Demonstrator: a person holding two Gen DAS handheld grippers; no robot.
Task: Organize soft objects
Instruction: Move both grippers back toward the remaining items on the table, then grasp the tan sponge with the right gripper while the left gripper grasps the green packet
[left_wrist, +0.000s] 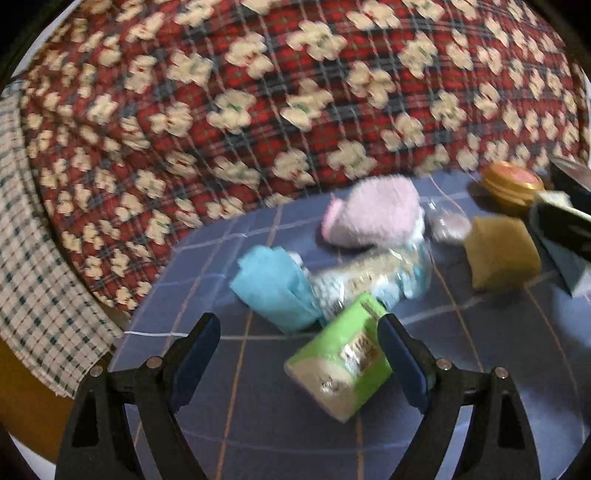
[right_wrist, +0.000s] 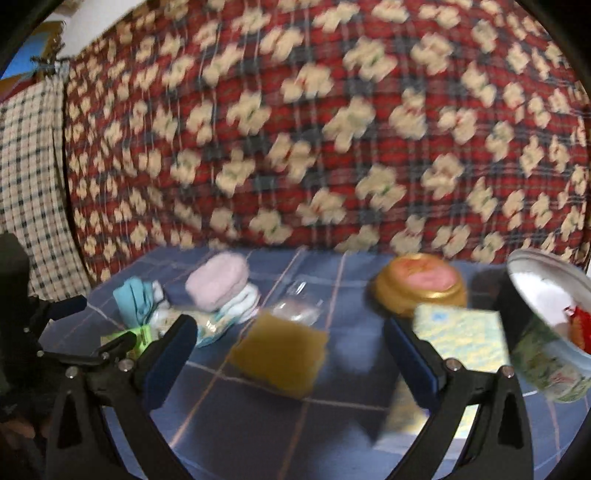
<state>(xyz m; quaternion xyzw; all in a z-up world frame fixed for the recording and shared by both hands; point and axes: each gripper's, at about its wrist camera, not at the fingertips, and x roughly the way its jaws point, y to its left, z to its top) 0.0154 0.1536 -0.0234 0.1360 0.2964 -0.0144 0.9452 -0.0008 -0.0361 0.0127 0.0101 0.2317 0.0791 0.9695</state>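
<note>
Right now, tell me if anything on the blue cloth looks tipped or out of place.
The printed cup at the right edge is tipped, its open mouth facing sideways. The green packet also lies askew.

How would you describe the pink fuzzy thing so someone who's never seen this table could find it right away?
Start at the blue checked tablecloth in front of the red floral blanket. Near the cloth's back edge lies a pile of soft things, and the pink fluffy bundle sits on top, above a clear crinkly packet. It is the only pale pink, fuzzy item; the blue cloth and brown sponge beside it are smooth.
</note>
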